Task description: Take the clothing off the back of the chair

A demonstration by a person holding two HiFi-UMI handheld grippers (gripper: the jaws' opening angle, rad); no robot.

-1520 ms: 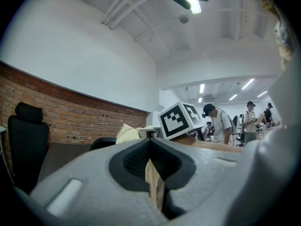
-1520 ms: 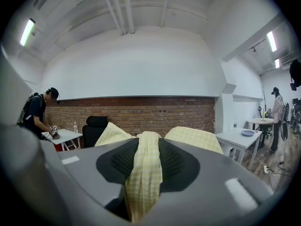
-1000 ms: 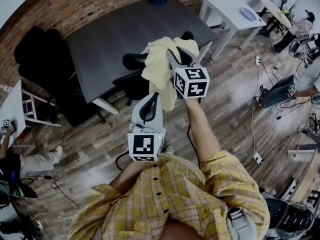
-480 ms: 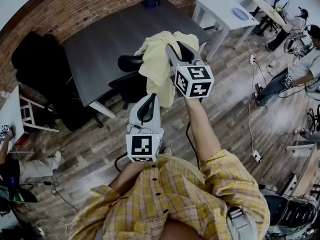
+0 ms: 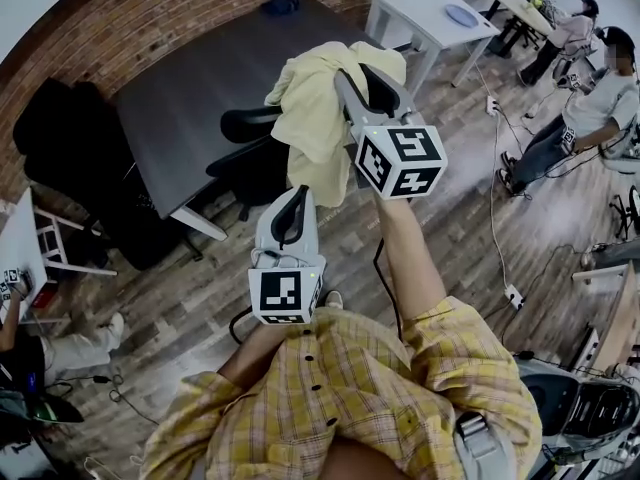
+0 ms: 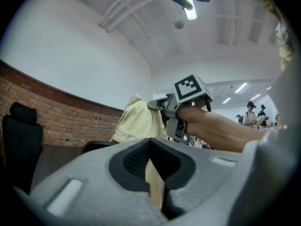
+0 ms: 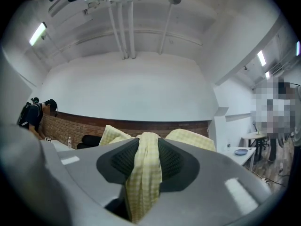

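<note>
Above the black chair [image 5: 252,171], the yellow shirt [image 5: 315,118] hangs bunched from both grippers. The right gripper [image 7: 146,173] has its jaws partly closed, clamping a thick fold. The left gripper [image 6: 153,178] has its jaws nearly together, pinching a thin strip. The lift appears mostly complete, though hem clearance from the chair back cannot be determined. The shirt probably remains to be carried away.

Head view dim, fisheye bends edges, dark vignette corners; glare from ceiling tube lights [image 7: 38,33].
</note>
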